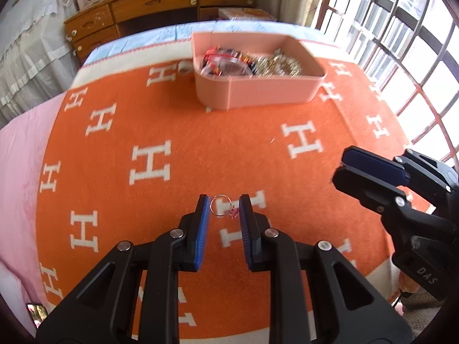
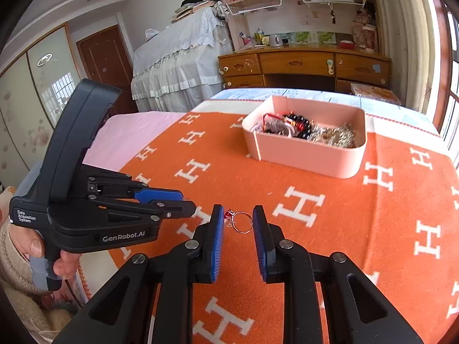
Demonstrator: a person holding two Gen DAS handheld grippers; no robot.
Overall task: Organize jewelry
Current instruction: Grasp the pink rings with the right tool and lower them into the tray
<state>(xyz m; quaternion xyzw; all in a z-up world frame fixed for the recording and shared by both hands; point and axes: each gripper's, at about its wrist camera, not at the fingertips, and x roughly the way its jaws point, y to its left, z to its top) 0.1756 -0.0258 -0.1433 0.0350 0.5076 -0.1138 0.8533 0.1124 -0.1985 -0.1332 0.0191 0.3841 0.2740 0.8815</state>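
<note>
A thin silver ring (image 1: 220,205) with a small pink-red stone is lying flat on an orange blanket (image 1: 178,132) patterned with white H letters. The left gripper (image 1: 223,204) is hovering with its blue pads spread apart, the ring sitting just ahead, between the fingertips and not clamped. The right gripper (image 2: 238,215) is pointing at the same ring from the other side, its jaws also parted around it. Well beyond both claws, a pink box (image 2: 309,154) is holding a tangle of beads and gold chains (image 2: 332,134).
</note>
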